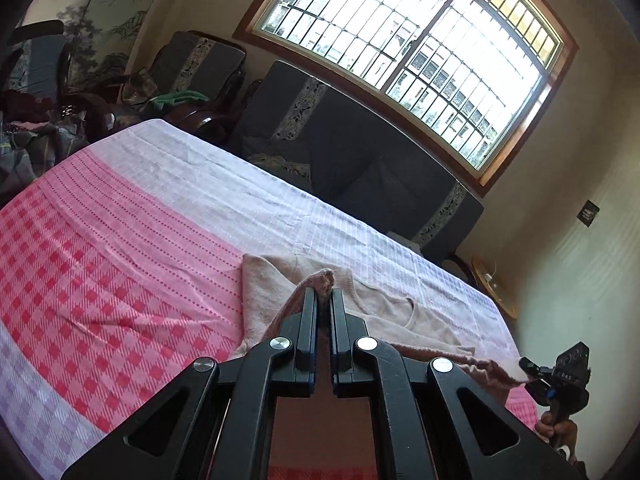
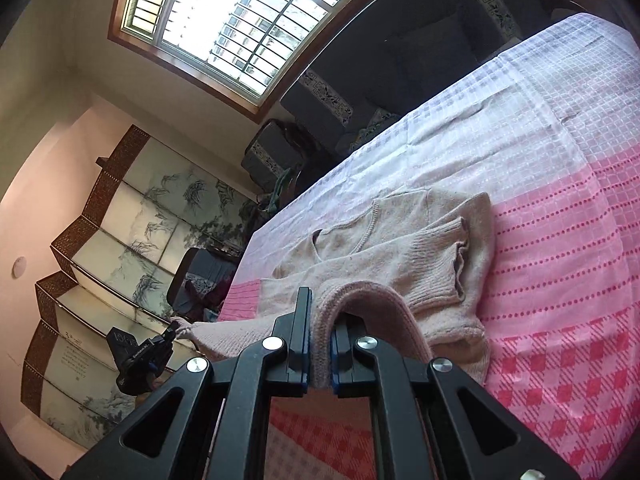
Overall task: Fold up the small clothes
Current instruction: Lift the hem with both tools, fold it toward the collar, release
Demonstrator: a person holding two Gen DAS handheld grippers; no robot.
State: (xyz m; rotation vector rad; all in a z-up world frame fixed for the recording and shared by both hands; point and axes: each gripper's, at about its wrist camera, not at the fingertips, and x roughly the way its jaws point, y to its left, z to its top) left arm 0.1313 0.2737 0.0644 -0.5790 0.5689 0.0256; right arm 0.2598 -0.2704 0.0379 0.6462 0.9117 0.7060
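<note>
One beige sweater lies on a tabletop covered with a pink and white checked cloth, ahead of both pairs of jaws. Its near hem is lifted off the cloth, and the part under the grippers is hidden by their black frames. The left gripper has its jaws nearly together, pinching a corner of the hem that pokes out just beyond their tips. The right gripper has its jaws narrow too, clamped on a ribbed fold of the hem that arches over the right jaw. One sleeve lies folded across the sweater's chest, beyond the right jaws; the second sleeve cannot be made out. Two grippers, one garment.
</note>
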